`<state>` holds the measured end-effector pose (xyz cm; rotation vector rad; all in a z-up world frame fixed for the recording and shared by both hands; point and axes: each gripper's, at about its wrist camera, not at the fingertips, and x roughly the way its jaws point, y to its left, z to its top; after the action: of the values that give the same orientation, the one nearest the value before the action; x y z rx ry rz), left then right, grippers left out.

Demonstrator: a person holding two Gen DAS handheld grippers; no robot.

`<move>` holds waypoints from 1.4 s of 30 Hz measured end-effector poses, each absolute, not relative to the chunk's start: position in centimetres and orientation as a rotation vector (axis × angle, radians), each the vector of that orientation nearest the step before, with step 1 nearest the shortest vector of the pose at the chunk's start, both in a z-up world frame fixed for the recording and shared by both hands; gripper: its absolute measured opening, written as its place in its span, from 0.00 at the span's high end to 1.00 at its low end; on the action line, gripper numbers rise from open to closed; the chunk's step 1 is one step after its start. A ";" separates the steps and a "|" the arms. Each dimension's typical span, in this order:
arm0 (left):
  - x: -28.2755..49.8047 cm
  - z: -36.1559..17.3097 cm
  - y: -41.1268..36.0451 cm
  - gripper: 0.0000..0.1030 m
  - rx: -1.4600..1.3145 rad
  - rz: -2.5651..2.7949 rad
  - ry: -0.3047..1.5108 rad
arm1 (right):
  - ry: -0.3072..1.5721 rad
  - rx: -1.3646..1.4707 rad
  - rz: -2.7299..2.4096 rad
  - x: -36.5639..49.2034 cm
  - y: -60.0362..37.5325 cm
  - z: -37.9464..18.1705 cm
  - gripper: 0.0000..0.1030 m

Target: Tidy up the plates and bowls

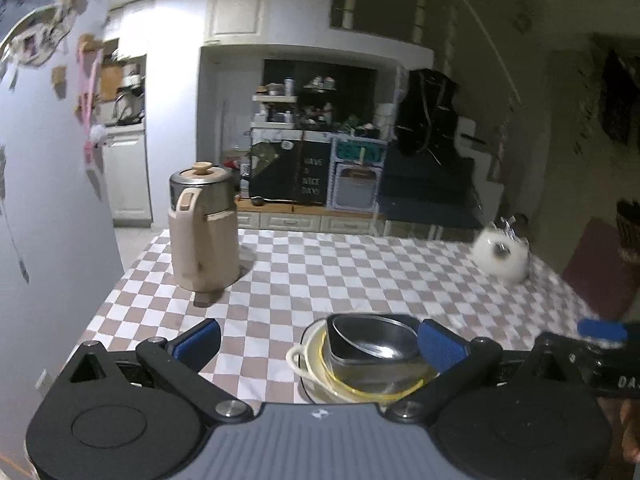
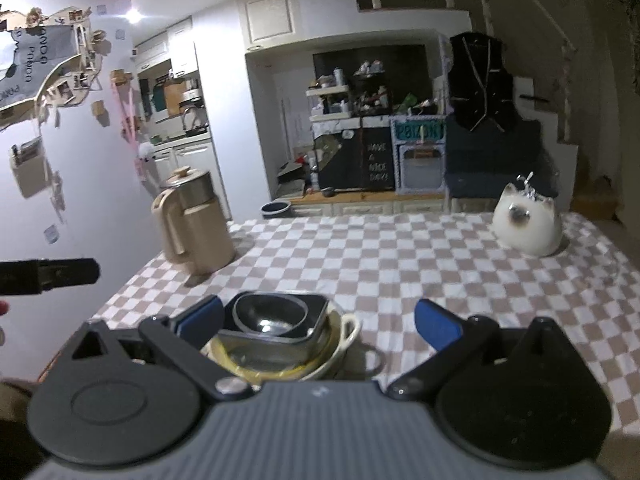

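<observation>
2 grippers spread wide, dishes stacked up front

1 pile is seen at the near edge of the checkered tablecloth (image 2: 400, 264): a dark round bowl (image 2: 270, 314) nested in a dark square bowl (image 2: 308, 330), over a cream handled dish (image 2: 344, 338). Nothing is gripped by the left gripper (image 1: 320, 340) or right gripper (image 2: 318, 320). Farther back, a beige kettle (image 1: 202, 236) and white cat jar (image 2: 526, 220) are parked.

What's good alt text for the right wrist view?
An open hand-held gripper hovers over a stack of dishes at the near edge of a checkered table: a round dark bowl in a square dark one, inside a cream handled bowl. A beige jug stands far left, a white cat-shaped pot far right.
</observation>
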<state>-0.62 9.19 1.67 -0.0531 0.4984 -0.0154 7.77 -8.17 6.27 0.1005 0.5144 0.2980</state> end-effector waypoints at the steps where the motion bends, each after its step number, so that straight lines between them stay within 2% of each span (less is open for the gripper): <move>1: -0.9 1.6 8.9 0.00 -0.032 -0.023 0.495 | 0.514 0.091 0.295 7.5 -8.1 6.2 0.01; 18: -3.6 -1.4 8.3 0.00 0.049 -0.003 0.557 | 0.526 0.046 0.222 5.0 -8.7 4.5 0.01; 42: -4.0 -2.1 7.4 0.00 0.103 -0.008 0.541 | 0.526 0.029 0.243 4.3 -8.7 3.6 0.01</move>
<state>-4.00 7.44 -2.05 0.1031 0.5412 -0.0077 4.26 -8.66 3.61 0.0287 0.5264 0.2427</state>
